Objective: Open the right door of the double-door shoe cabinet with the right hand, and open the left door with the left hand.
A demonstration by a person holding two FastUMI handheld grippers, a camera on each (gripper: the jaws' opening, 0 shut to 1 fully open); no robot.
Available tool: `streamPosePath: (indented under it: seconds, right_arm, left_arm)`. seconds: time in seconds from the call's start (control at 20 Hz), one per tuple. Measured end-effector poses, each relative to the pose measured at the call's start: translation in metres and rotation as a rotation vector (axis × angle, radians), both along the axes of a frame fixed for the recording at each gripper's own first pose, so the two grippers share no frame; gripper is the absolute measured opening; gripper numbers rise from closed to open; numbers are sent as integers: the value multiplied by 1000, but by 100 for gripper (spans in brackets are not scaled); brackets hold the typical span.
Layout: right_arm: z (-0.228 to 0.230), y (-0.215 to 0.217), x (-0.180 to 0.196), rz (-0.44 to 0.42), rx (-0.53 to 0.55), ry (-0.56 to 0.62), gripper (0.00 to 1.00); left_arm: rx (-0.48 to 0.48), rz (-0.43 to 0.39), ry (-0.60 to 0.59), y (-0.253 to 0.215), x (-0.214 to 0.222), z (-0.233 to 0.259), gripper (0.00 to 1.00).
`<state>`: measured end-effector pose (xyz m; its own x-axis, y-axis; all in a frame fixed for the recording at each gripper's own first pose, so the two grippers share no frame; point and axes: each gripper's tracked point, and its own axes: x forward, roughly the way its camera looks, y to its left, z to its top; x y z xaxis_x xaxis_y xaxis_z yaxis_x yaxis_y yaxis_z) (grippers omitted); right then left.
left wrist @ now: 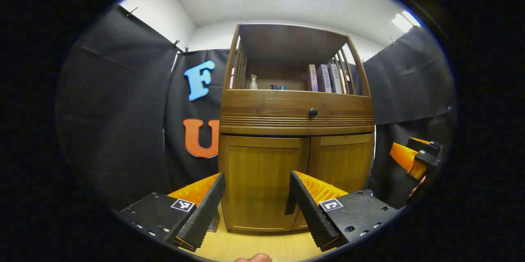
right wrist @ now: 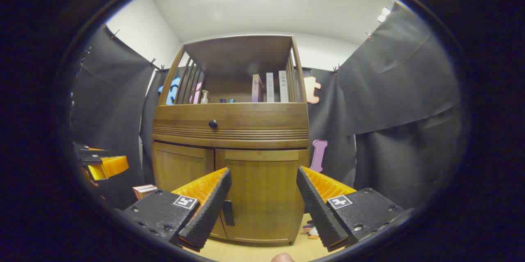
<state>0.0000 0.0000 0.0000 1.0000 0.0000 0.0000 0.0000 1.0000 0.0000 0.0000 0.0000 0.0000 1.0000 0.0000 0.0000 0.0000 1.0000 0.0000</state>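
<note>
The wooden shoe cabinet (left wrist: pixel 295 122) stands ahead with both lower doors closed. In the left gripper view, the left door (left wrist: pixel 262 172) lies straight beyond my open left gripper (left wrist: pixel 257 182), with its dark handle (left wrist: pixel 289 206) partly behind one finger. The right door (left wrist: pixel 342 163) is beside it. In the right gripper view, my right gripper (right wrist: pixel 262 184) is open and faces the right door (right wrist: pixel 262 188), whose dark handle (right wrist: pixel 228 213) sits near its left edge. The left door (right wrist: pixel 182 169) is further left. Neither gripper touches the cabinet.
A drawer with a round knob (left wrist: pixel 313 112) sits above the doors; books (left wrist: pixel 326 78) and a bottle (left wrist: pixel 253 82) stand on the open shelf. The other gripper (left wrist: pixel 414 157) shows at the right; in the right gripper view, the left one (right wrist: pixel 100 163) shows beside a small box (right wrist: pixel 143 191).
</note>
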Motion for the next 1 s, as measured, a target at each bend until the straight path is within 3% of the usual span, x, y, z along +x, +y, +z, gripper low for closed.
streamPosePath:
  seconds: [0.15, 0.2, 0.25, 0.4, 0.45, 0.5, 0.55, 0.7, 0.75, 1.0]
  right_arm:
    - [-7, -2, 6, 7, 12, 20, 100]
    - [-9, -3, 7, 6, 14, 29, 100]
    - [-12, -3, 9, 8, 17, 35, 100]
    - [-18, 0, 14, 16, 18, 50, 100]
    - [-20, 0, 15, 14, 15, 57, 100]
    - [-21, 1, 16, 11, 12, 60, 100]
    - [-21, 2, 17, 10, 12, 61, 100]
    - [-23, 8, 20, 13, 13, 64, 100]
    - [-23, 12, 21, 17, 13, 63, 100]
    - [-43, 24, 33, 0, 5, 122, 100]
  left_arm:
    - [-12, 13, 5, 1, 5, -2, 95]
    - [-12, 14, 2, 2, 6, -1, 100]
    - [-9, 16, 1, 3, 6, -1, 95]
    - [12, 26, -2, 7, 10, 0, 95]
    - [16, 28, -5, 8, 10, 1, 100]
    - [17, 32, -10, 9, 11, 2, 95]
    - [20, 35, -17, 12, 11, 4, 100]
    - [21, 49, -26, 20, 12, 6, 100]
    - [18, 51, -26, 22, 12, 6, 94]
    - [42, 84, -34, 38, 9, 3, 95]
